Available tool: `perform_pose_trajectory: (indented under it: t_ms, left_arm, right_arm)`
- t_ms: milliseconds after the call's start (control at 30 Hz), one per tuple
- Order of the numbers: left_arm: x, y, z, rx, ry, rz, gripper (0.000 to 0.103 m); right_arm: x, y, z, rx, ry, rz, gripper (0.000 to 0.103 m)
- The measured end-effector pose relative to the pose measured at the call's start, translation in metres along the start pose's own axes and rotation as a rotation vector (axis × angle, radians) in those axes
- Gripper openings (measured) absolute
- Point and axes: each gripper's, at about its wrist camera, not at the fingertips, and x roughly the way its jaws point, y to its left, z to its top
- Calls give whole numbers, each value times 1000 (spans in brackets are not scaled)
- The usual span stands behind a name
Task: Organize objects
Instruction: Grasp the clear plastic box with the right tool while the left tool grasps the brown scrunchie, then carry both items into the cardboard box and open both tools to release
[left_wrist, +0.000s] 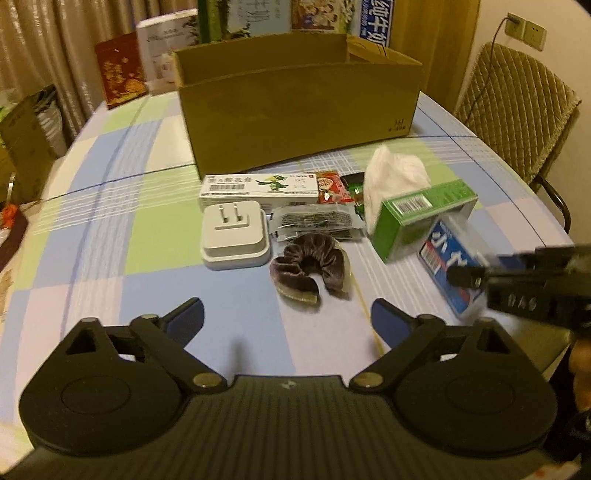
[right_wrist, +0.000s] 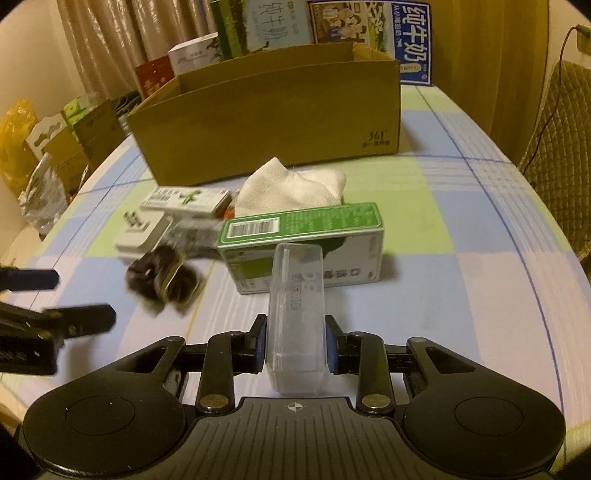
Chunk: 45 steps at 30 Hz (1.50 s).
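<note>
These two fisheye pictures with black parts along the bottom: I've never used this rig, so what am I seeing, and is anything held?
No robot arm here: a person carries a two-finger tool in each hand, each with a camera looking along its fingers.

The left wrist view shows the left tool open and empty above a dark scrunchie. The right wrist view shows the right tool with its pads against a clear plastic case.

On the checked tablecloth lie a white plug adapter, a long white box, a green box, a white cloth and small packets. Behind stands an open cardboard box, probably where things go.
</note>
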Motion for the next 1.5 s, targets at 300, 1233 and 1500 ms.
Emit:
perform_pose_trajectory:
  t_ms: [300, 1233, 1500]
  left_arm:
    - [46, -7, 10, 3, -4, -49, 79]
    - [-25, -18, 55, 37, -157, 5, 16]
    - [-33, 3, 140, 36, -289, 62, 16]
  right_arm:
    - [5, 2, 0, -74, -26, -41, 28]
    - [-50, 19, 35, -69, -151, 37, 28]
    - [-45, 17, 126, -84, -284, 48, 28]
